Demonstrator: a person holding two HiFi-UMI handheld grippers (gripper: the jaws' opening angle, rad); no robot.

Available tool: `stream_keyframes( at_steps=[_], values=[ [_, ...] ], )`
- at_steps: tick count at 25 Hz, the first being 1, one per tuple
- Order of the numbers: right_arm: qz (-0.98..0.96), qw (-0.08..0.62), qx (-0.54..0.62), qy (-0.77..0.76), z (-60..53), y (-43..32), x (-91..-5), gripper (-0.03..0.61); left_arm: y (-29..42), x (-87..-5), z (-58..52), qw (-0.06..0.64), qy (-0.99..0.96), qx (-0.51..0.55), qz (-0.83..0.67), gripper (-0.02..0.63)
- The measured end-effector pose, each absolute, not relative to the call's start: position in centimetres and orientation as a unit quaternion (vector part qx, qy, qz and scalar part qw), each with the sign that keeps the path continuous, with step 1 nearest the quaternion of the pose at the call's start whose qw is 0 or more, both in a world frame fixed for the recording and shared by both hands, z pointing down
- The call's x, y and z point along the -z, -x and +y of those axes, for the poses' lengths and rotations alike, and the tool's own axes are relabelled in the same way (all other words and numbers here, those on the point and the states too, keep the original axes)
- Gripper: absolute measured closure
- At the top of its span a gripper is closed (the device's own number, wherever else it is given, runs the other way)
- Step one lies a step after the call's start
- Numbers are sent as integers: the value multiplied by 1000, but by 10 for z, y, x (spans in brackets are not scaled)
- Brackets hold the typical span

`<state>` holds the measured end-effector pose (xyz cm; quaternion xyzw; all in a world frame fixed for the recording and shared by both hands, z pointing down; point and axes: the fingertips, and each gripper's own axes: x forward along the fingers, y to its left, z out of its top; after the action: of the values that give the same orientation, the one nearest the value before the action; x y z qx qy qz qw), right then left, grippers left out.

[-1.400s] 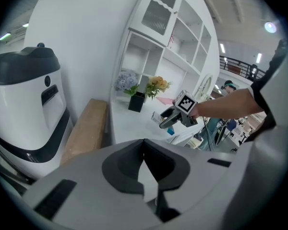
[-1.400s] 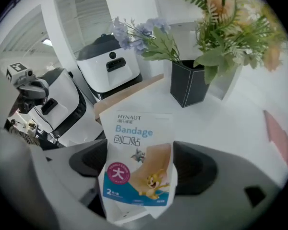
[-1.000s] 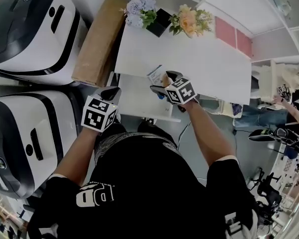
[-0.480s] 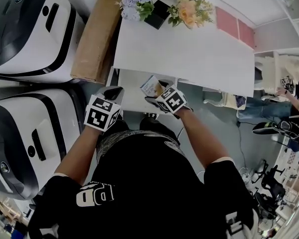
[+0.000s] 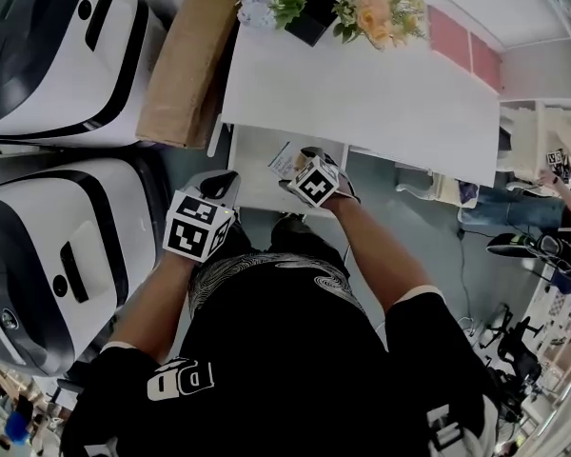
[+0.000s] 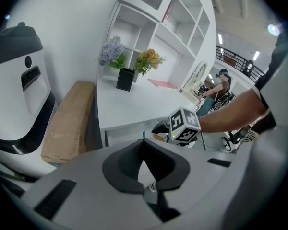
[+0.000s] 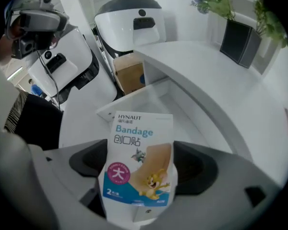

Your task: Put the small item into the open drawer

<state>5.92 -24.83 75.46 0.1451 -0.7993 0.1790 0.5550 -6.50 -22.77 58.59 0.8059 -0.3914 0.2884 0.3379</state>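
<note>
I'm drawing the right tongs [image 7: 140, 170], pinching the bandage packet [image 7: 137, 147], back off the table [image 5: 362, 93] and over the open drawer [image 5: 255, 187], so release looks next. My left tongs [image 6: 143, 166] are staying pressed together, empty.

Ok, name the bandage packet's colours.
Bandage packet: white, blue band, pink circle; clearest in right gripper view.

1. The bandage packet [image 7: 138, 150] is white and blue with a cartoon print. It stands upright, clamped between the right gripper's [image 7: 144, 166] jaws, just over the drawer.
2. The drawer [image 5: 254, 172] is white and shallow, pulled open beneath the packet.
</note>
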Motion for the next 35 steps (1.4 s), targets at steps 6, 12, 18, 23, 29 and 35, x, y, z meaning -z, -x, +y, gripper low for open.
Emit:
stream_keyframes(
  at_steps=[6,12,18,23,29,35],
  values=[
    [-782,581,-175,-141,-256,-54,-798,158,61,-588,-232,346,-801,-281,-400,600],
    [-766,609,-167,-118,-261,-58,-836,158,67,-594,-229,354,-791,-287,-408,600],
    [-762,625,-136,-96,-261,-53,-861,158,74,-598,-221,370,-779,-282,-421,600],
    [-760,633,-118,-81,-259,-53,-873,158,79,-601,-215,378,-771,-279,-429,600],
    [-765,629,-115,-82,-259,-49,-874,158,81,-604,-211,381,-770,-281,-429,600],
    [-768,623,-108,-98,-262,-53,-860,158,80,-598,-213,367,-780,-281,-422,600]
  ],
)
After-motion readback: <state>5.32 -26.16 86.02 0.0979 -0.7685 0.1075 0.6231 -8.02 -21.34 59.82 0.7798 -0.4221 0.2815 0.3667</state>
